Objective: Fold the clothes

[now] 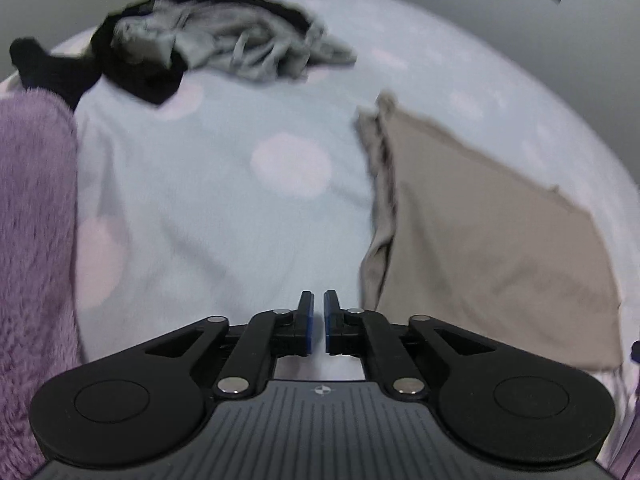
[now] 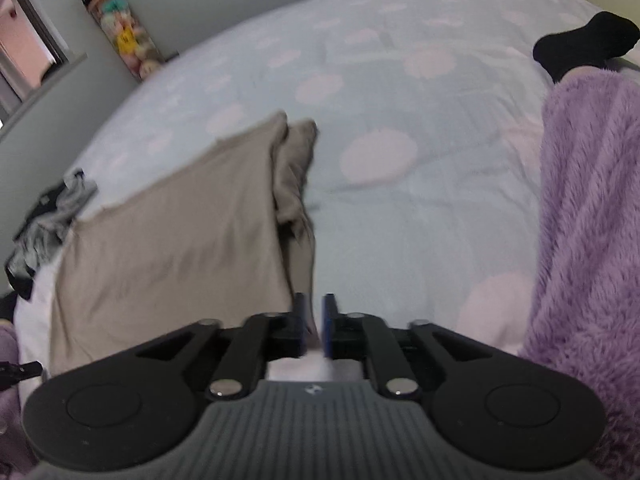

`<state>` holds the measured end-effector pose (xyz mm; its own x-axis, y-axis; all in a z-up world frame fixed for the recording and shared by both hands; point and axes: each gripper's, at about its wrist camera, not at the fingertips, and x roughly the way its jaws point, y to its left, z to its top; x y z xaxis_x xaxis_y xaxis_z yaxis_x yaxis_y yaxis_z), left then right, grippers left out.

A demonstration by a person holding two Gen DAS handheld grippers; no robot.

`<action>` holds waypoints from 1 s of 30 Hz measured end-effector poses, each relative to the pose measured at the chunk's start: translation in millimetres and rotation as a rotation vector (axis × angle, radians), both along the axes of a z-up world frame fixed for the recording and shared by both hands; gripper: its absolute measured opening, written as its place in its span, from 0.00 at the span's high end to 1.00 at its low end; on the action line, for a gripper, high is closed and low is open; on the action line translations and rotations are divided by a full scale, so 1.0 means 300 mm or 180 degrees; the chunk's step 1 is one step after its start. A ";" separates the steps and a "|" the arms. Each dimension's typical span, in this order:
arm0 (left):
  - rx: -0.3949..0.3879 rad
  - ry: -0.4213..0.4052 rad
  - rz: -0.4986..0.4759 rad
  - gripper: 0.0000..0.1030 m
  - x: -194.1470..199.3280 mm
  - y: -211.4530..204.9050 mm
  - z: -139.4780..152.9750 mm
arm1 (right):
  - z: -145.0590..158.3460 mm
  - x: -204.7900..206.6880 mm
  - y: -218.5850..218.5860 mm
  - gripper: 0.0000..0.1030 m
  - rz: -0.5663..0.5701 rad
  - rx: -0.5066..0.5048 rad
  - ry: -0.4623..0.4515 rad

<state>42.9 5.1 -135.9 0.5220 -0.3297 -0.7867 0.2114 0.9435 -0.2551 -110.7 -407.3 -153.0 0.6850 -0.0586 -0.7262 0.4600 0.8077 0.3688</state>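
A beige garment (image 1: 480, 232) lies folded flat on the pale blue bed sheet (image 1: 224, 232), with a bunched edge along its left side. My left gripper (image 1: 318, 300) hovers just left of the garment's near corner, shut to a narrow slit with nothing in it. In the right wrist view the same beige garment (image 2: 180, 232) lies to the left. My right gripper (image 2: 316, 304) is at its near right edge, shut and holding nothing that I can see. The cloth passes behind its left finger.
A heap of grey and black clothes (image 1: 224, 44) sits at the far side of the bed and shows as a grey and black heap (image 2: 44, 220) at the bed's edge. A person's purple fleece leg (image 1: 32, 220) (image 2: 592, 220) and black sock (image 2: 580, 44) rest on the sheet (image 2: 400, 220). A tube of plush toys (image 2: 120, 36) stands by the wall.
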 end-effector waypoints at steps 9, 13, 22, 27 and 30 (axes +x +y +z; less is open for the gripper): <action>-0.0455 -0.0503 -0.0150 0.53 0.100 -0.117 0.073 | 0.019 0.078 -0.043 0.48 -0.0045 0.0125 -0.0298; -0.0441 -0.0426 -0.0204 0.50 0.205 -0.159 0.062 | 0.028 0.154 -0.071 0.47 -0.0060 0.0105 -0.0334; -0.0336 -0.0313 -0.0152 0.51 0.423 -0.199 -0.061 | -0.002 0.379 -0.174 0.44 -0.0109 0.0061 -0.0313; -0.0424 -0.0434 -0.0112 0.56 0.459 -0.216 -0.117 | -0.039 0.464 -0.223 0.35 -0.0169 0.0062 -0.0321; -0.0346 -0.0544 -0.0126 0.61 0.457 -0.235 -0.125 | -0.075 0.487 -0.241 0.35 -0.0186 0.0195 -0.0306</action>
<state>180.0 -65.4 -173.4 0.6298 -0.4306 -0.6465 0.2967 0.9025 -0.3122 35.3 -479.7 -175.6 0.7484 -0.0578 -0.6607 0.4656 0.7552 0.4614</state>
